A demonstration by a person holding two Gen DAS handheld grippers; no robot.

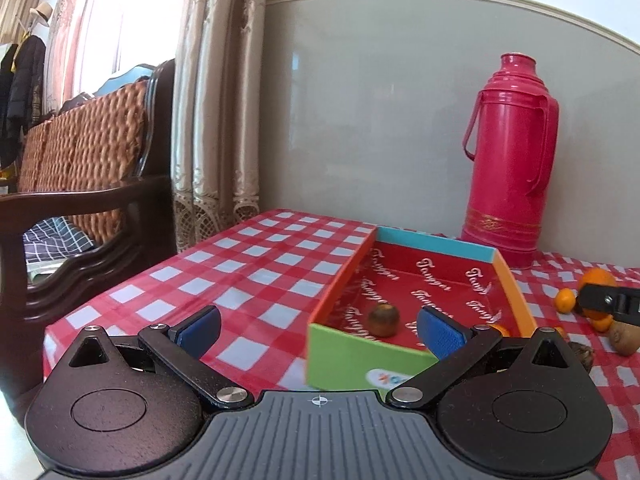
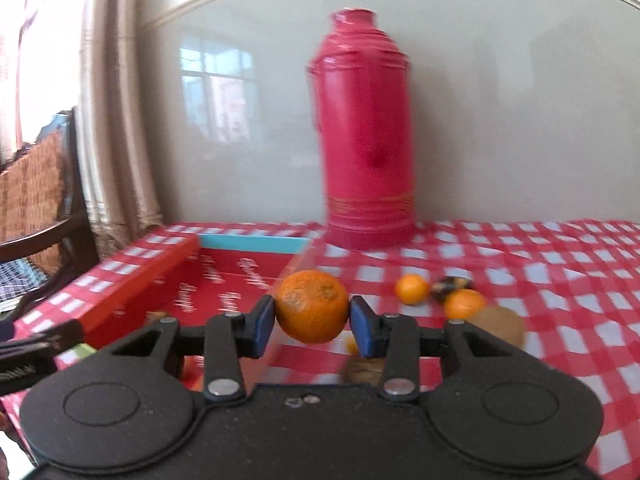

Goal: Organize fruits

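Light: bright daylight from the window (image 1: pixel 100 20) at the left, blown out to white behind the curtain (image 1: pixel 216 92).
Glare: the glossy wall (image 2: pixel 224 92) mirrors a window pane.
Left wrist view: sharp throughout.
Right wrist view: motion blur smears the flask (image 2: pixel 366 132) and the checked cloth (image 2: pixel 540 264).
Distortion: fisheye bends the wall moulding; corners go black.
Shadows: soft, faint on the worktop.

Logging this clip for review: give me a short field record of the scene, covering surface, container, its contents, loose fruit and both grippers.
surface: table with red checked cloth
container: open red box, walls in several colours
in box: one brown fruit
right gripper: shut on an orange, held beside the box
loose fruit: small oranges and brownish fruit on the cloth
left gripper: open, empty, at the box's near end
background: pink thermos
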